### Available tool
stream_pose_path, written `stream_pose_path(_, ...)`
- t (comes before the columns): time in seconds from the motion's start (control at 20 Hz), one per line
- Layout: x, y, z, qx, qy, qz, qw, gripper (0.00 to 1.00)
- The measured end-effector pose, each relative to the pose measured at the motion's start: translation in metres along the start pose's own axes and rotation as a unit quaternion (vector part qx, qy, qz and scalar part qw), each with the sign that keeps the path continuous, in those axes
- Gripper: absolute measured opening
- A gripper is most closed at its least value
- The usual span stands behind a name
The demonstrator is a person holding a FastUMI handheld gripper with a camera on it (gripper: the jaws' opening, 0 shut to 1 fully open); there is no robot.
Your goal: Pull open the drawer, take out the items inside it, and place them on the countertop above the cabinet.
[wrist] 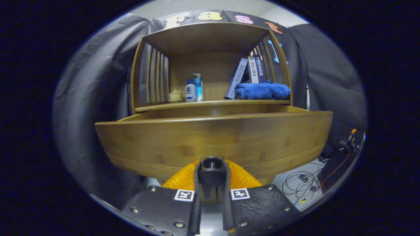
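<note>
The hand-held gripper (pixel 211 170) is clamped on the dark round knob (pixel 211 165) of the drawer (pixel 213 141), one finger pressing on each side of it. The drawer stands pulled out from the wooden cabinet (pixel 210 39), its curved front panel spreading wide just beyond the fingers; its inside is hidden behind that front, so what lies in it cannot be told. Above the drawer runs the worktop (pixel 213 102), a shelf-like surface roofed and walled by the cabinet's slatted sides. On it, toward the left, stand a small teapot (pixel 175 95), a squat white bottle (pixel 190 90) and a taller blue pump bottle (pixel 198 87), close together in a row. Toward the right lies a folded blue towel (pixel 262 90), with a few books (pixel 249 73) leaning behind it against the right side. Beyond the cabinet hangs the black cloth wall (pixel 95 98). Low on the right, cables (pixel 302 180) lie loose on the pale floor (pixel 292 177).
</note>
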State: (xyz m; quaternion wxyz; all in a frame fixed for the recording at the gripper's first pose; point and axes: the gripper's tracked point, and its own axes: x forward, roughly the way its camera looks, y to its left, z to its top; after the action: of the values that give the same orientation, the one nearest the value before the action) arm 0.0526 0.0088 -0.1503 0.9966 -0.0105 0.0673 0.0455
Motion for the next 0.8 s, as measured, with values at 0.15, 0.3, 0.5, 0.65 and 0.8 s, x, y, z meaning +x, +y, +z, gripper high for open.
stream_pose_path(0.15, 0.0, -0.001, 0.001, 0.005, 0.004, -0.005, 1.0, 0.26)
stream_pose_path(0.3, 0.0, -0.002, 0.0, 0.009, 0.019, -0.008, 1.0, 0.27)
stream_pose_path(0.5, -0.023, 0.002, 0.025, 0.018, 0.005, 0.004, 1.0, 0.51)
stream_pose_path(0.65, -0.034, -0.012, 0.058, -0.022, -0.005, -0.019, 1.0, 0.75)
stream_pose_path(0.8, -0.04, -0.012, 0.092, -0.034, -0.004, -0.022, 0.999, 0.99)
